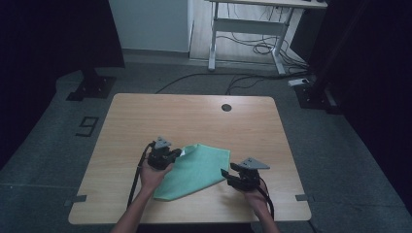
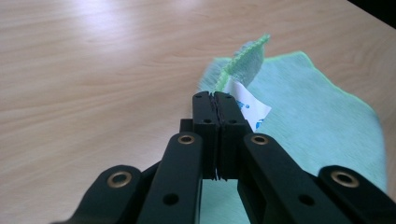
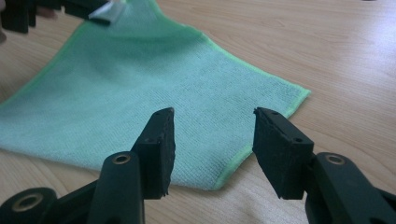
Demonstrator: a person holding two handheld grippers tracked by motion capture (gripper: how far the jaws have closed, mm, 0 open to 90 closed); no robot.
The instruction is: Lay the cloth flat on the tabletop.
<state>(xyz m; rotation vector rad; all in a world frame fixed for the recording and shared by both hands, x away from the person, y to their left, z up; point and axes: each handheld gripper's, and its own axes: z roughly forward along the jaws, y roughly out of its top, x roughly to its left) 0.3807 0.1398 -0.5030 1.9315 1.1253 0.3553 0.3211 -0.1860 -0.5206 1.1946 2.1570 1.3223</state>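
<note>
My left gripper [image 2: 215, 100] is clamped on one corner of the green cloth [image 1: 197, 170], lifting it off the table [image 1: 194, 116]; my right gripper [image 3: 212, 140], jaws apart, waits near another corner. Folding barely begun.

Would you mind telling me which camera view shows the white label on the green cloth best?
The left gripper view: the white label sits sharp beside the shut jaws pinching the green cloth. In the right gripper view it is a blurred scrap at the top edge; in the high view, a tiny pale fleck.
</note>
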